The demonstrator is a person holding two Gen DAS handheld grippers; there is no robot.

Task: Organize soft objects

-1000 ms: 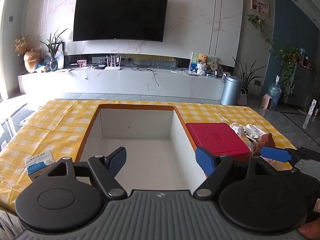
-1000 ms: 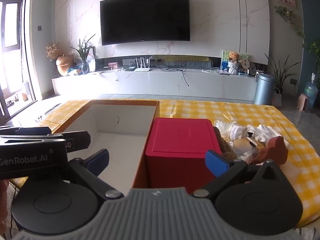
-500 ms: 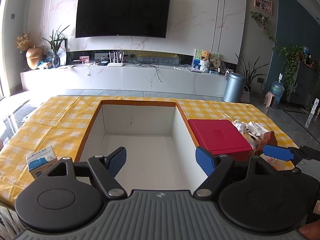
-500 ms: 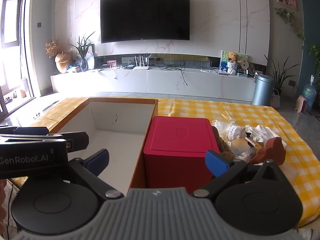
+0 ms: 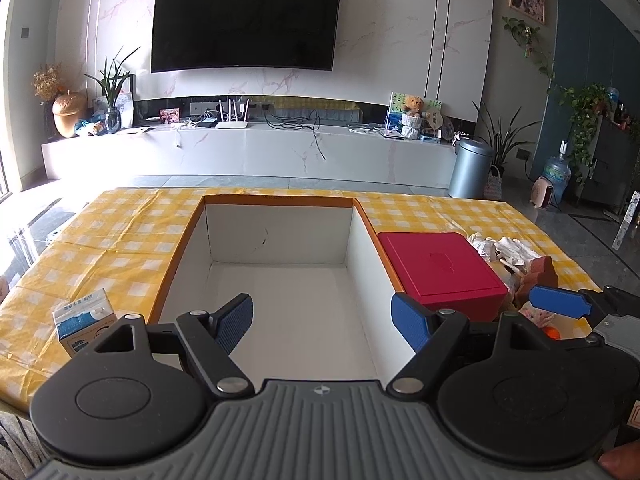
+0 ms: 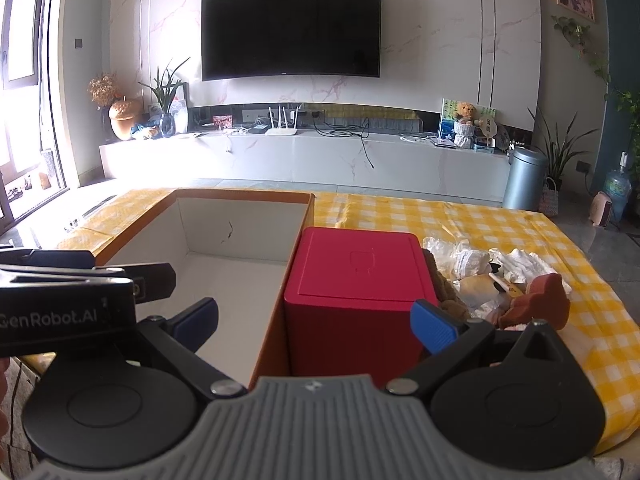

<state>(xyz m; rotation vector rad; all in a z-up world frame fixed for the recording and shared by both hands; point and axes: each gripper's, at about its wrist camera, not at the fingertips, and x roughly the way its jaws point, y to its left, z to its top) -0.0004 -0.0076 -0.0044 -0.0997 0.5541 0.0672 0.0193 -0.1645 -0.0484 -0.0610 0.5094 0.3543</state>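
You are holding both the left gripper (image 5: 322,322) and the right gripper (image 6: 314,320) wide open and empty; the soft toys (image 6: 500,280) are looking light and squashy, so pinch one at its bulk.

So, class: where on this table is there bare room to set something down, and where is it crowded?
Free: the white floor of the open box; the checked tablecloth between box and small carton; the cloth beyond the red box. Crowded: the soft-item pile right of the red box.

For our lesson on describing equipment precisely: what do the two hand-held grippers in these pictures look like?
Each hand-held gripper, left and right, has a ribbed grey body, two black round discs, black linkage arms with silver pivot pins, and two fingers with blue textured pads. The right view shows the left unit's black side printed with white "GenRobot.AI" lettering. No cables or sleeves show.
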